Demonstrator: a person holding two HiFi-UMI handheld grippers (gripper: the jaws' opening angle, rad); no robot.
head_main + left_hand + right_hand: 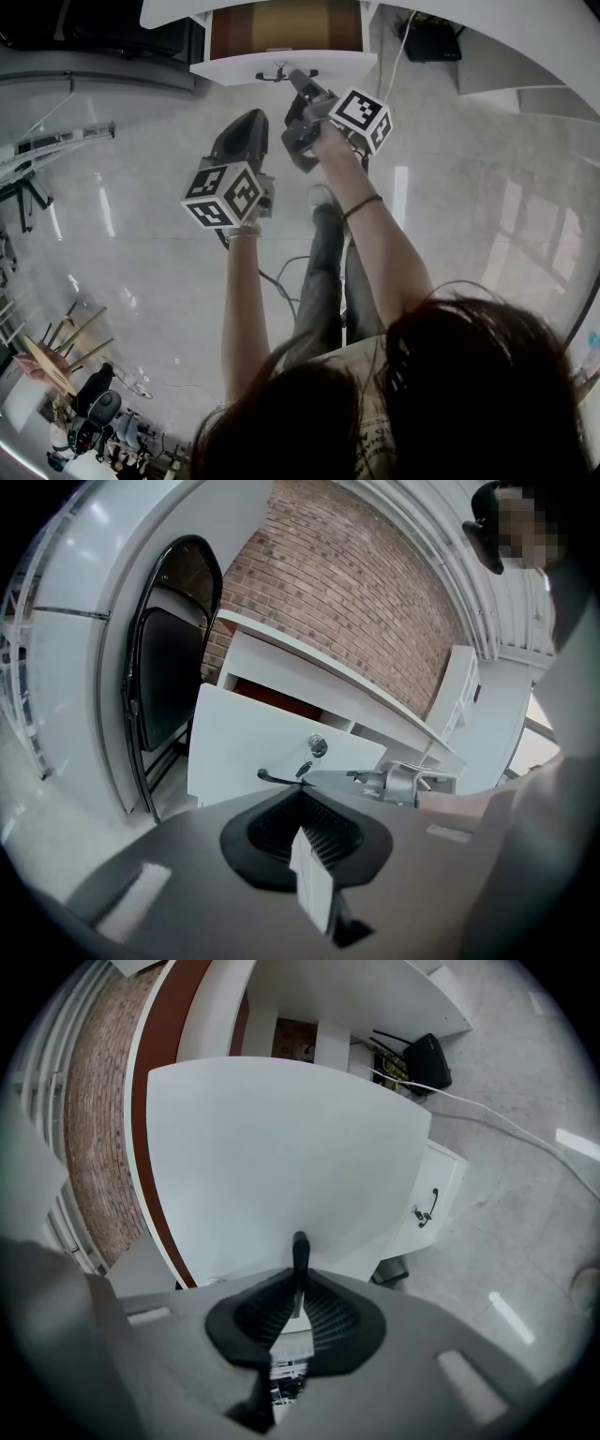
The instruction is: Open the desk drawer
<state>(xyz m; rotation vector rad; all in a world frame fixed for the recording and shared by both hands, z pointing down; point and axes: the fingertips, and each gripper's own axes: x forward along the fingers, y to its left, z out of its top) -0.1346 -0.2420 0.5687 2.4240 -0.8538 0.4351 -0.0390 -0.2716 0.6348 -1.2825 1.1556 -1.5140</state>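
Clamps the black handle (300, 1258) of the partly open desk drawer (281, 64) in the right gripper (298, 1285) jaws and holds the left gripper (303, 805) nearby, jaws pressed together, empty.

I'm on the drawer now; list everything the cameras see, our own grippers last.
white desk: one, white, against the brick wall
white desk drawer: one, white front, brown inside, pulled out
black bar handle: one, black, on the drawer front
silver key lock: one, silver, near the handle
black folding chair: one, black, left of the desk
black box: one, black, floor under desk, white cable beside it
left gripper: one, grey, jaws together, empty
right gripper: one, grey, shut on the handle
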